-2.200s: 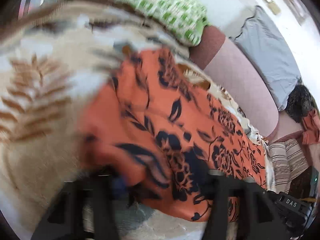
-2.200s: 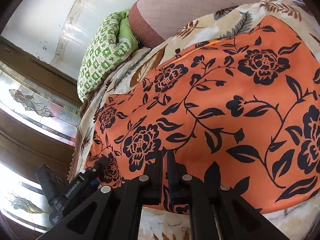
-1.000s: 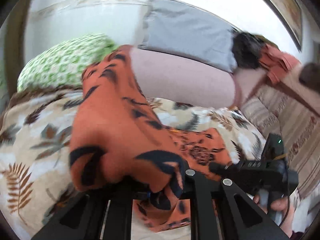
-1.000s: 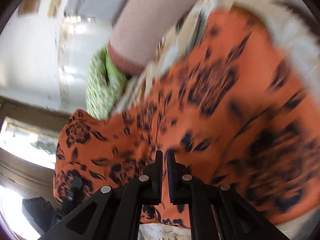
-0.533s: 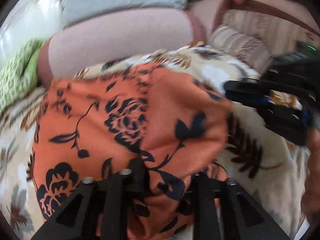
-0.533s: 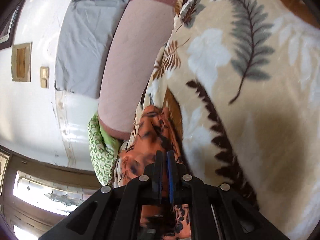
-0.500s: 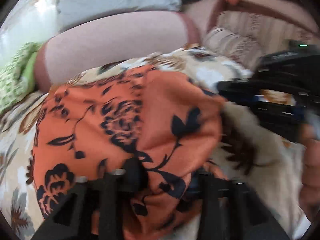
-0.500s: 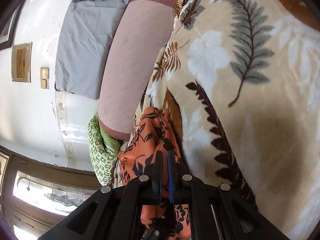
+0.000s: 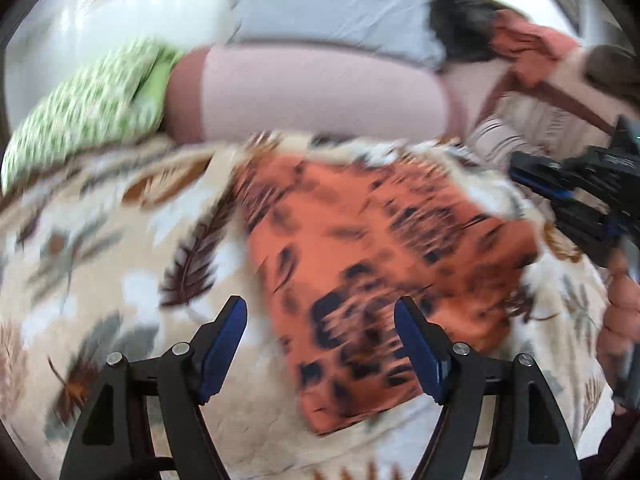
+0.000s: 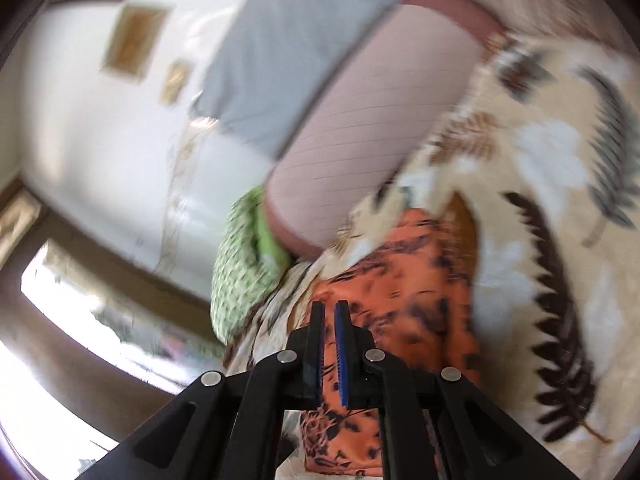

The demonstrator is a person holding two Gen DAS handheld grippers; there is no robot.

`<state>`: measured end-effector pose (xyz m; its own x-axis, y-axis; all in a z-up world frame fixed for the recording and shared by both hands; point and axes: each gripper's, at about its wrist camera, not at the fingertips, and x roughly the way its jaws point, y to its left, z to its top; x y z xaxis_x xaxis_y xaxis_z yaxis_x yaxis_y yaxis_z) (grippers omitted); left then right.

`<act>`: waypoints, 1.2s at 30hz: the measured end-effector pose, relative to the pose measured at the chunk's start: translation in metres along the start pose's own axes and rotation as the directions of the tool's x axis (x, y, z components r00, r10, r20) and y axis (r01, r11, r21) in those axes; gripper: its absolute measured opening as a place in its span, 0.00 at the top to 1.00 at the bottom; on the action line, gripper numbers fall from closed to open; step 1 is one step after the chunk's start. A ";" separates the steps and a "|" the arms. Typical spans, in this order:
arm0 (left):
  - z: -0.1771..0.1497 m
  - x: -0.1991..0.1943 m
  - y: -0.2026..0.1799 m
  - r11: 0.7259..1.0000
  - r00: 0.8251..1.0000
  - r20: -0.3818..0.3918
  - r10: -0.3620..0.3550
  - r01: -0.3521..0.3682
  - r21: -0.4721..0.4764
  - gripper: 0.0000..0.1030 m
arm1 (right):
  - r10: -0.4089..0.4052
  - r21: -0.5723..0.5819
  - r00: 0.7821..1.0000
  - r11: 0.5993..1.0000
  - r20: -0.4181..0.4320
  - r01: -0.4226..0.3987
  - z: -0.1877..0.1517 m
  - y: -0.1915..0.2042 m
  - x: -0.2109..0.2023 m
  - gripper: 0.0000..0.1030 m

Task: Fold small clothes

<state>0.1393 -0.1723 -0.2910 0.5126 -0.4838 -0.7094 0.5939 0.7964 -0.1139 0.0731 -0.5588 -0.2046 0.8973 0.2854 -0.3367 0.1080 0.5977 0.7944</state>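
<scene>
Folded orange floral garment (image 9: 372, 264) lies on the leaf-print bedspread (image 9: 120, 264), just ahead of the left gripper (image 9: 320, 344).

Its long axis runs away from the left fingers, which have just been opening, releasing cloth they clamped a second ago; the right gripper (image 10: 329, 350), fingers closed and empty, sits farther off.

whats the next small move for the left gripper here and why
Probably lower the left gripper onto the near edge of the orange cloth and close for another fold: its jaws have just been opening, nothing is between them, and the cloth lies folded on the leaf-print blanket.
</scene>
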 end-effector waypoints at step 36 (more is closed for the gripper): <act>-0.026 0.048 0.023 0.983 0.958 -0.248 -0.147 0.113 -0.148 0.04 | -0.108 0.083 0.965 0.988 -0.239 0.131 0.053 -0.006 0.188 0.93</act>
<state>0.1619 -0.1677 -0.3458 0.2499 -0.4908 -0.8347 0.5498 0.7815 -0.2949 0.2638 -0.5486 -0.2454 0.7522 0.3894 -0.5316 0.2601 0.5658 0.7824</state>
